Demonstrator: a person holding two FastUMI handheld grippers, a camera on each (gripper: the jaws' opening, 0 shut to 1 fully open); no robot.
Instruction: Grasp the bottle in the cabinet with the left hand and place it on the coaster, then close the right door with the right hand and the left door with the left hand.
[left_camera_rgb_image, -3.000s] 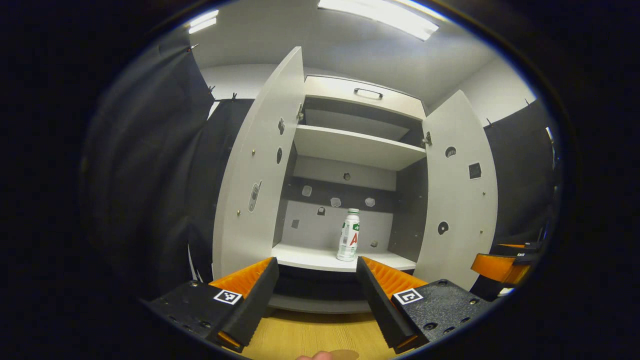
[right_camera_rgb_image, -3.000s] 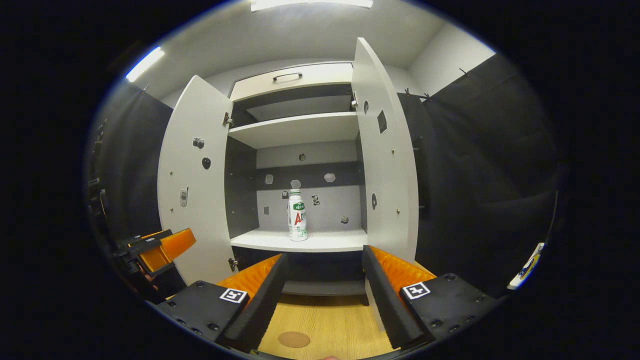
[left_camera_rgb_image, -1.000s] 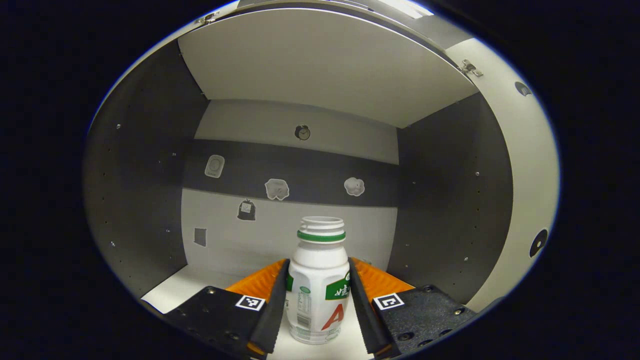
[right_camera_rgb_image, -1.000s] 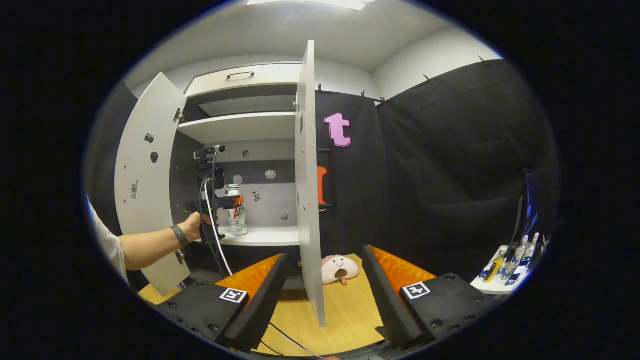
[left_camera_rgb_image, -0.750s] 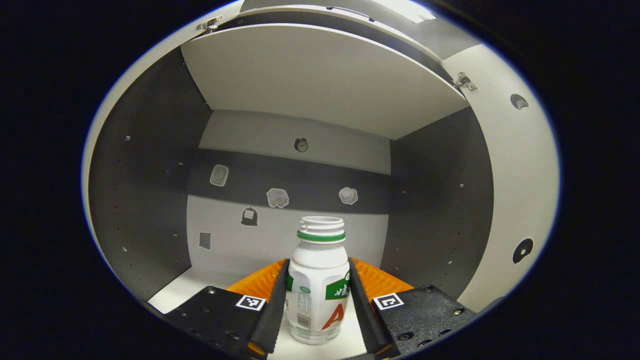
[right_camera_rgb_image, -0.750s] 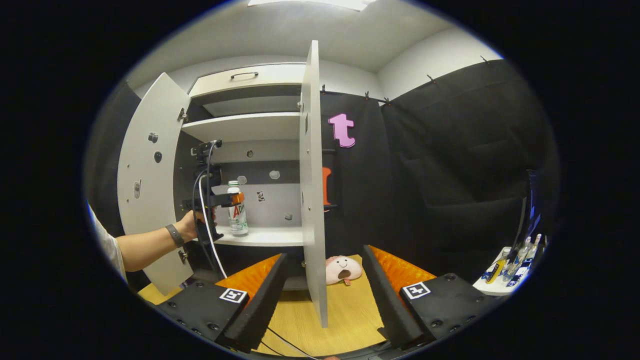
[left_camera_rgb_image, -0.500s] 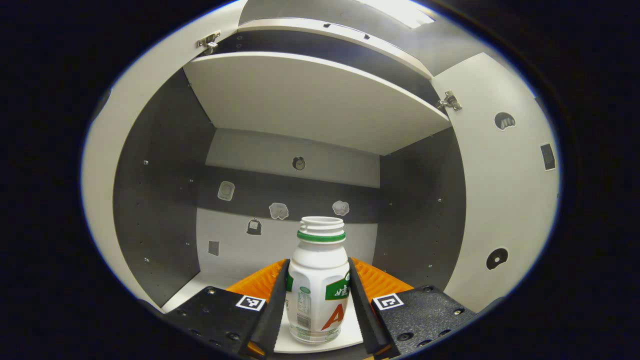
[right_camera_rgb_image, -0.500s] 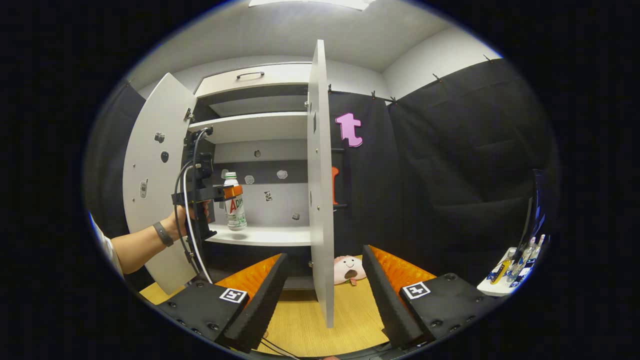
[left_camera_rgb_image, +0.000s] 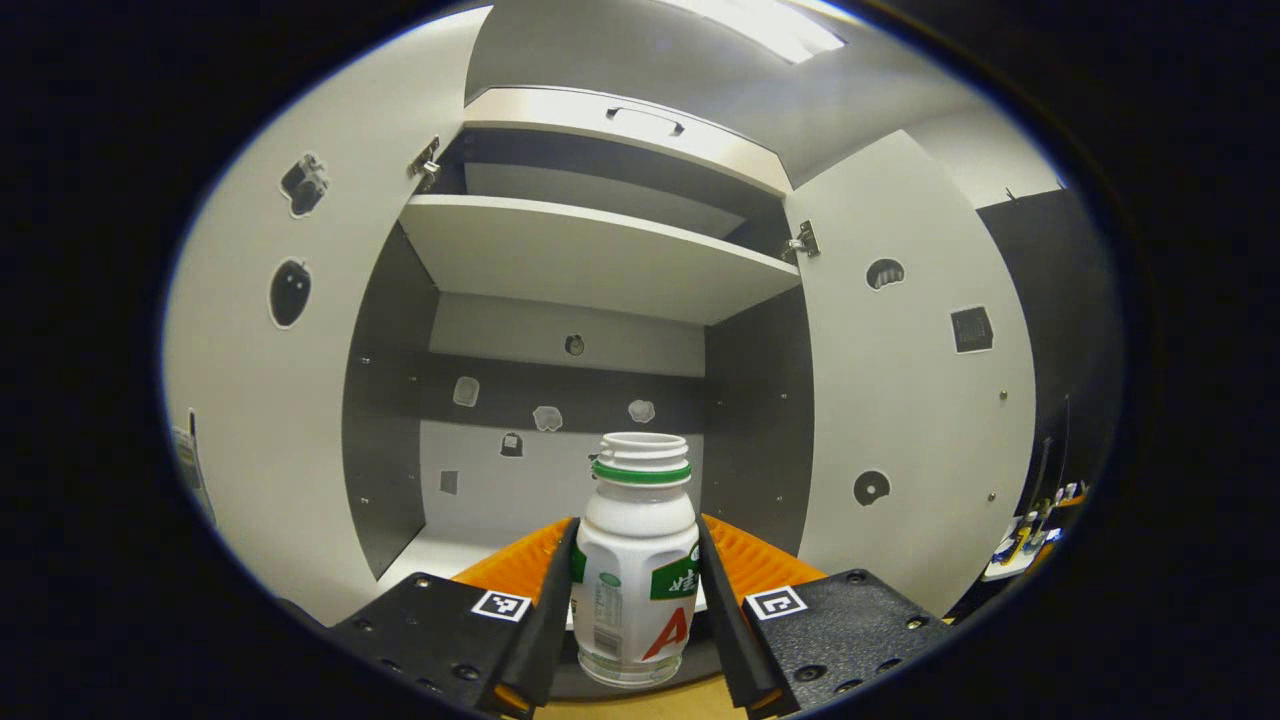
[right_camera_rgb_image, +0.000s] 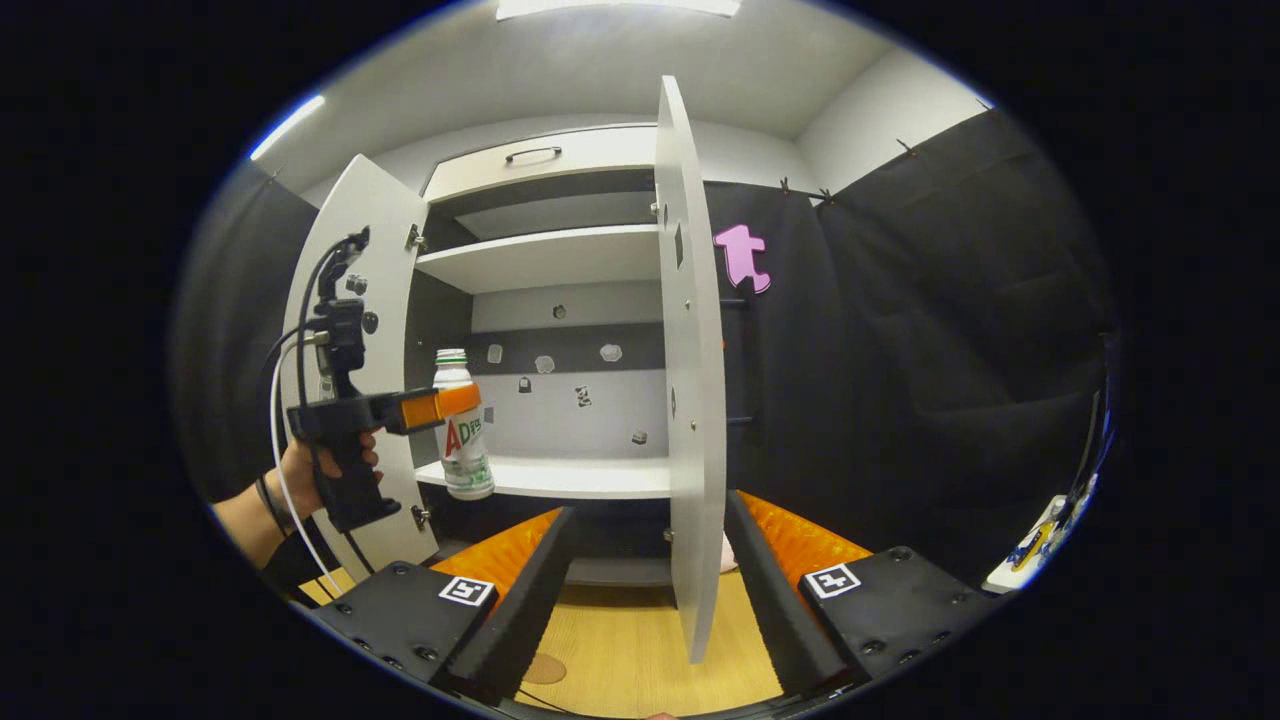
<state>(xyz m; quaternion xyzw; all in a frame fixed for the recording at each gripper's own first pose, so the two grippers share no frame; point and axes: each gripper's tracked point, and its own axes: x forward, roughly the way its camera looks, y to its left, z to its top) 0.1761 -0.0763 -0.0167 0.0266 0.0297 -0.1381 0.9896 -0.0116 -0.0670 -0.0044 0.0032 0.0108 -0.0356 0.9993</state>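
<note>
Left gripper (left_camera_rgb_image: 634, 600) fingers clamp the bottle (left_camera_rgb_image: 635, 575) clear of the cabinet shelf (right_camera_rgb_image: 560, 478); right gripper (right_camera_rgb_image: 645, 590) fingers spread over the wooden counter (right_camera_rgb_image: 630, 650)

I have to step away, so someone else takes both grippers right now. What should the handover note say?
Left gripper: shut on the bottle, held upright, clear of the cabinet shelf.
Right gripper: open, holding nothing, in front of the right door.
Coaster: on the wooden table, bare.
Done: bottle grasped and out of the cabinet.
Left: set it on the coaster, close the right door, then the left door; both stand open.
</note>
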